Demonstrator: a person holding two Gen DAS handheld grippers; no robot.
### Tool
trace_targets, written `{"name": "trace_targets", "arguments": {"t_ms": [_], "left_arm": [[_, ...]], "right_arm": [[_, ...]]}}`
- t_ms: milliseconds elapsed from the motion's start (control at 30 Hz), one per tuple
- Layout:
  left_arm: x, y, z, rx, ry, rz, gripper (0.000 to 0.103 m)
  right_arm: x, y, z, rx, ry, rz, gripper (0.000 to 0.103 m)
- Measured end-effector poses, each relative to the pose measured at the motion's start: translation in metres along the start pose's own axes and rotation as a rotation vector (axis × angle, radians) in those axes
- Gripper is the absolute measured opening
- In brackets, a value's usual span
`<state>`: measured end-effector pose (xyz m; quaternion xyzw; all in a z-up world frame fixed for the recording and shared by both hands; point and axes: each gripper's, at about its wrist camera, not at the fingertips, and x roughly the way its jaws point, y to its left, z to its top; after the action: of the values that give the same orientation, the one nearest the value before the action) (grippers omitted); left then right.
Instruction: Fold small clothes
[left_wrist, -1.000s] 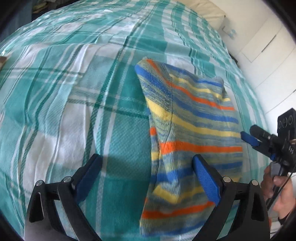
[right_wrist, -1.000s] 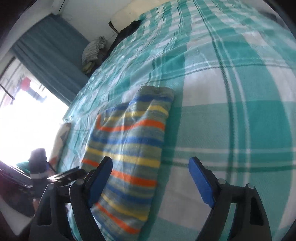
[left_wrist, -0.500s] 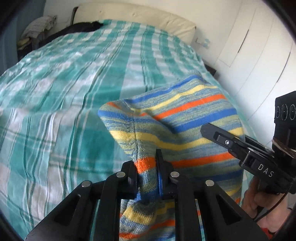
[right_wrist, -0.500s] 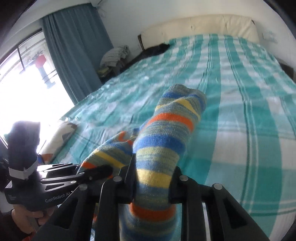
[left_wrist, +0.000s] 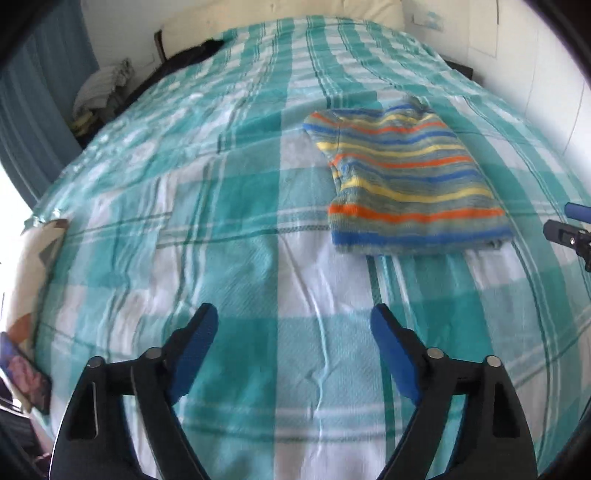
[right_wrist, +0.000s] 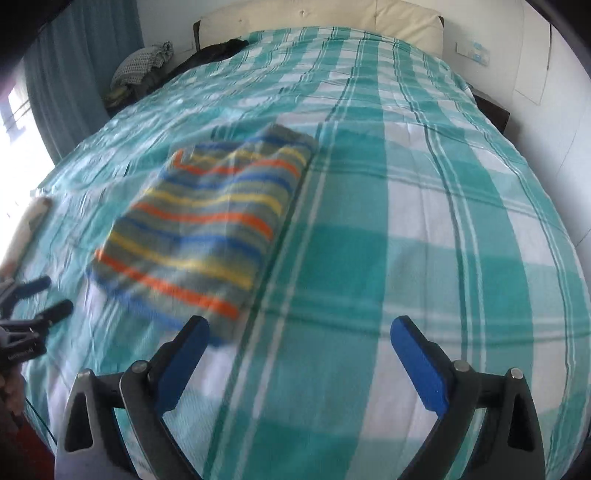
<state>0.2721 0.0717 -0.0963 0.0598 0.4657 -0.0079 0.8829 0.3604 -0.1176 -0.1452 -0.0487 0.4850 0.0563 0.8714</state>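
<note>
Stripes of blue, yellow, orange and grey-green run across the folded garment (left_wrist: 410, 181), a small knitted piece lying flat on the teal-and-white checked bedspread (left_wrist: 236, 229), its blue-edged hem toward the cameras. Neither tool touches it: the left gripper (left_wrist: 293, 321) hangs over bare cloth nearer the viewer, fingers spread wide and holding nothing, and the right gripper (right_wrist: 297, 332) is likewise spread and empty, its left fingertip just beside the garment's near corner (right_wrist: 207, 225). Motion blur smears the stripes in the right wrist view, so the knit's edges there are hard to make out. Each gripper shows only partly in the other's view, cut off at the frame edge.
</note>
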Motion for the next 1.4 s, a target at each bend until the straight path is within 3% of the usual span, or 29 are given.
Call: {"name": "trace_targets", "arguments": {"t_ms": [33,100,233,400,467,567,667,800,900,1133,1400], "left_arm": [[-0.018,-0.003,-0.005,0.003,-0.045,0.044,0.1],[-0.045,-0.004,-0.007,0.008,-0.113,0.101,0.101],[-0.098,0.001,-0.001,-0.034,-0.13,0.047,0.102],[-0.157,0.004,-0.015,-0.054,-0.226,0.097,0.102],[-0.171,0.002,-0.03,-0.051,-0.21,0.092,0.102],[-0.184,0.004,-0.054,-0.08,-0.147,0.013,0.102],[-0.201,0.002,-0.073,-0.086,-0.123,-0.01,0.103],[-0.227,0.0,-0.084,-0.1,-0.053,-0.073,0.103],[-0.25,-0.001,-0.089,-0.09,-0.028,-0.064,0.103],[-0.297,-0.003,-0.095,-0.084,-0.081,-0.061,0.103],[-0.319,0.0,-0.097,-0.09,-0.138,-0.048,0.103]], "right_arm": [[-0.01,0.003,-0.012,-0.009,-0.003,0.005,0.098],[-0.035,0.009,-0.035,-0.015,-0.025,0.026,0.098],[-0.099,0.023,-0.058,-0.01,-0.133,0.054,0.103],[-0.163,0.041,-0.07,-0.04,-0.183,-0.015,0.103],[-0.18,0.045,-0.08,-0.033,-0.18,-0.022,0.103],[-0.197,0.052,-0.102,-0.022,-0.157,0.012,0.103],[-0.208,0.063,-0.126,-0.027,-0.119,-0.025,0.103],[-0.23,0.073,-0.157,-0.01,-0.094,-0.036,0.103],[-0.254,0.077,-0.17,0.001,-0.084,-0.02,0.103],[-0.324,0.097,-0.163,-0.023,-0.153,-0.034,0.103],[-0.348,0.102,-0.167,-0.033,-0.178,-0.103,0.103]]}}
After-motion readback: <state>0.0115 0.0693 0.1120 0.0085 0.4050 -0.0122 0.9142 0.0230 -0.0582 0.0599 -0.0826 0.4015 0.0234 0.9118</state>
